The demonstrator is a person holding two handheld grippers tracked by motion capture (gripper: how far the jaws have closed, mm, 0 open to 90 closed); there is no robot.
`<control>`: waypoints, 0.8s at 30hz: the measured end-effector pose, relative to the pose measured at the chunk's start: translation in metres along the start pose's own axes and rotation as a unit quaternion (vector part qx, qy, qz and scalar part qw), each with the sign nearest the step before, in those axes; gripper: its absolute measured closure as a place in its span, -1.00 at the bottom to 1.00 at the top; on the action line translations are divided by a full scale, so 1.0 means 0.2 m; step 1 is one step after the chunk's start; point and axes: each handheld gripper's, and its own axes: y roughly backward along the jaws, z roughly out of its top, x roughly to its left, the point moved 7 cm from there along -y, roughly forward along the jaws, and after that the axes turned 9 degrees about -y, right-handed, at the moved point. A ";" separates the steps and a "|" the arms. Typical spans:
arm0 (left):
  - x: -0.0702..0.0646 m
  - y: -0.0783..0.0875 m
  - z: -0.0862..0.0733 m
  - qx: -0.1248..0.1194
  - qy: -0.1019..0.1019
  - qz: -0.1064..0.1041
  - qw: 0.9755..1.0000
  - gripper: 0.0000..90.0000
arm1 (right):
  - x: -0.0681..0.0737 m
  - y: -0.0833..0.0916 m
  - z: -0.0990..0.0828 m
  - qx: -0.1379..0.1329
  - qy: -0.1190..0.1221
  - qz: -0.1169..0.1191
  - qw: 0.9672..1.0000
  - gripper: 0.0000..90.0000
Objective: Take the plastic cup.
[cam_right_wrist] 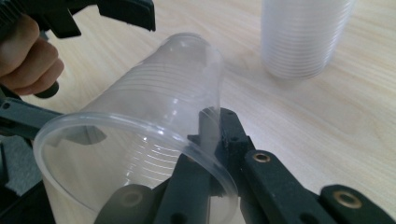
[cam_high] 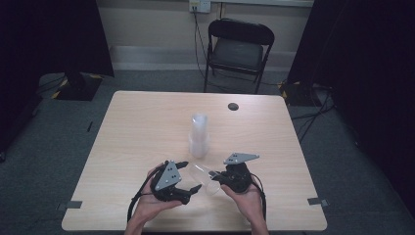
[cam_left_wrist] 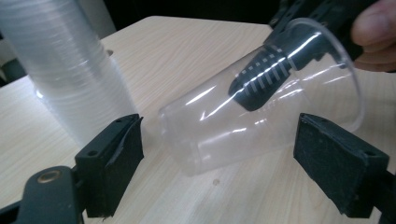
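A single clear plastic cup lies tilted on its side near the front of the pale wooden surface, between the two hands. The right hand-held gripper has its jaws pressed together on the cup's rim: in the right gripper view one jaw sits inside the cup and the other outside, pinching the thin wall between them. The cup's mouth faces that hand and its closed base points away toward the left hand-held gripper. Seen from the left gripper view, the cup is slanted, base low and close to the surface, mouth raised toward the right hand, with the ribbed black jaw visible through the clear wall. The left hand-held gripper stands spread wide, its two black pads on either side of the cup's lower half and apart from it; neither pad touches the plastic. Just behind, toward the middle of the surface, a tall stack of clear cups stands upright, close to the base of the lying cup but separate from it. Beyond the far edge of the surface stands a black folding chair.
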 end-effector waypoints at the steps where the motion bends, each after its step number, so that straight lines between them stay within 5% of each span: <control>1: -0.01 0.00 0.00 -0.004 -0.005 -0.003 1.000 -0.66 | 0.00 0.00 0.00 0.006 0.000 0.000 1.000 1.00; 8: -0.03 -0.01 0.00 -0.021 -0.027 -0.021 0.999 -0.73 | 0.03 0.02 0.03 0.025 0.009 0.003 1.000 1.00; 18: -0.07 -0.04 -0.02 0.002 -0.085 -0.026 0.996 -0.69 | 0.02 -0.02 0.03 0.050 0.000 0.011 0.999 1.00; 24: -0.07 -0.07 -0.03 0.003 -0.086 -0.017 0.996 -0.63 | 0.01 -0.02 0.04 0.048 -0.007 0.012 0.999 1.00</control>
